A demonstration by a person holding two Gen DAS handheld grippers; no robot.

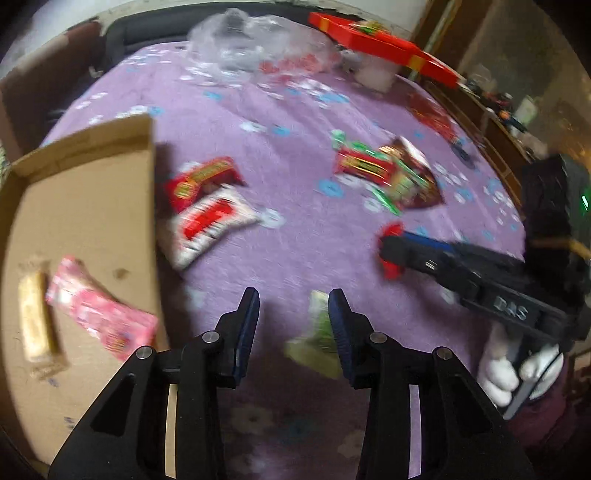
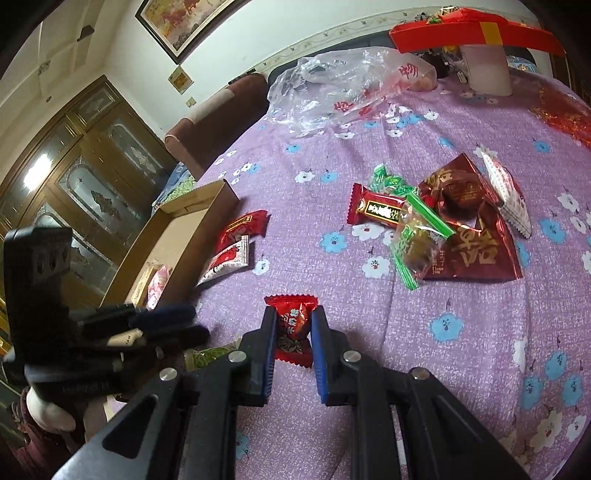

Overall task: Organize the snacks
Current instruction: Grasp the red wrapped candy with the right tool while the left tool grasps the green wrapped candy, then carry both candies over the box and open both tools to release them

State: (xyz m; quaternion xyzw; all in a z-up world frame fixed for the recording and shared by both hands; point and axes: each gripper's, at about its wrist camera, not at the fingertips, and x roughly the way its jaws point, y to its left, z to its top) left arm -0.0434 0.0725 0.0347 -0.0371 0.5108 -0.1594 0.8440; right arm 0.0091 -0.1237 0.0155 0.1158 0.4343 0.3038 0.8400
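My right gripper (image 2: 293,325) is shut on a red wrapped candy (image 2: 291,328) just above the purple flowered tablecloth (image 2: 443,332); the left wrist view shows that gripper (image 1: 391,254) from the side, red wrapper at its tip. My left gripper (image 1: 293,299) is open over the cloth beside a cardboard box (image 1: 85,221). A green candy (image 1: 314,339) lies by its right finger, not pinched. A pink packet (image 1: 107,321) and a tan bar (image 1: 35,321) lie in the box.
A red packet (image 1: 201,181) and a white-and-red packet (image 1: 210,225) lie next to the box. Several candies and a dark red pouch (image 2: 476,236) are piled mid-table. A clear plastic bag (image 2: 343,85) and a red gift box (image 2: 472,33) sit at the back.
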